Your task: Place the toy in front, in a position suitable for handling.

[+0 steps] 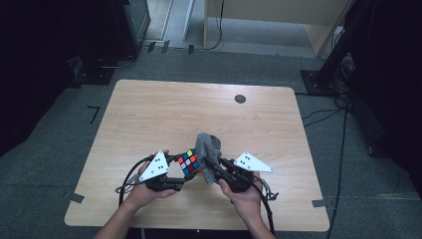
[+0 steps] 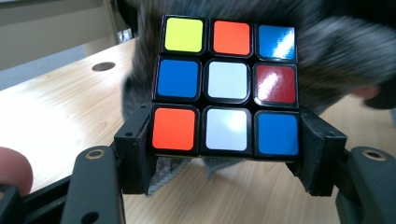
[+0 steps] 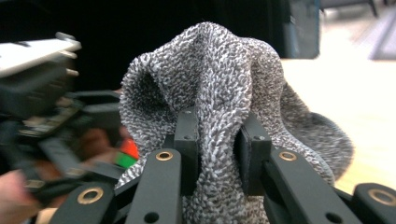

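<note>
- Near the counter's [image 1: 149, 109] near edge, centre: both tongs meet, the cube and cloth touching between them.
- Left tongs [image 1: 185, 174] pinch a puzzle cube [image 2: 227, 86] by its bottom layer, one jaw on each side; white centre faces the left gripper view.
- Right tongs [image 3: 218, 154] are clamped on a bunched fold of grey knitted cloth [image 3: 219, 88], which stands up above the jaws.
- Cloth sits right behind the cube, just right of it in the high view.
- Cube is held clear of the counter.
</note>
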Motion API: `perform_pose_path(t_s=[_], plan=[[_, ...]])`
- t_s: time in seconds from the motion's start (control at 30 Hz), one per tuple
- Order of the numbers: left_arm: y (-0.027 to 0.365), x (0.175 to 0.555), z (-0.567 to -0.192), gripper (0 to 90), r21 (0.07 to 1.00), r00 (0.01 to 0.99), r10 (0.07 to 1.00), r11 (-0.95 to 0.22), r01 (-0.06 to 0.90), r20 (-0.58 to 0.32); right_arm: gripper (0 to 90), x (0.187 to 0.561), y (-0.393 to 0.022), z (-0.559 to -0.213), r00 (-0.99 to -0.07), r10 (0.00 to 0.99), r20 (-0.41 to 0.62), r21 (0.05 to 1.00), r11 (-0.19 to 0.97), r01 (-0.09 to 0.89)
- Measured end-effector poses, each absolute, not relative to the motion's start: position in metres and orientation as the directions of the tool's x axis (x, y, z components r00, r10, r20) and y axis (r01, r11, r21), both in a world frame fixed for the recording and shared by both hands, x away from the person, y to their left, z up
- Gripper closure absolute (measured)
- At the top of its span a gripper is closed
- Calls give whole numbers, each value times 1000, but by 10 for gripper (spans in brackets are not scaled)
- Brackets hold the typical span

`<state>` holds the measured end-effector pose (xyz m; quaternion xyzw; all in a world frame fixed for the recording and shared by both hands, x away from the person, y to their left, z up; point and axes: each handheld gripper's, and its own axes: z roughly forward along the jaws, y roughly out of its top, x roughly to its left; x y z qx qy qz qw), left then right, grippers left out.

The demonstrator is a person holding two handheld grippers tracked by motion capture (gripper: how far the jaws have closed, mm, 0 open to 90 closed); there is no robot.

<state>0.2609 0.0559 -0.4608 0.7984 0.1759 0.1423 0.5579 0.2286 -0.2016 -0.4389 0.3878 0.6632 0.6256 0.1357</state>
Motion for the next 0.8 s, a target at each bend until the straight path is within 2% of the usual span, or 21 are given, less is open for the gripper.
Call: perform_pose_path(t_s=[0.1,0.27,0.47,0.67,0.8], plan=[[56,260,-460,342,944,898,439,-307,117,32,731,226,-198,-436,-677,689,260,949,-55,309],[57,258,-458,342,952,902,431,-289,104,33,731,231,-207,-441,-653,681,331,927,-105,361],[55,259,-460,342,944,895,443,-311,106,46,730,224,-197,-433,-688,662,298,942,-88,323],[57,259,-459,342,950,895,445,-293,110,34,732,229,-207,-439,-658,662,358,919,-126,373],[56,259,-461,341,941,888,457,-321,108,53,731,225,-199,-436,-681,664,309,937,-90,338]])
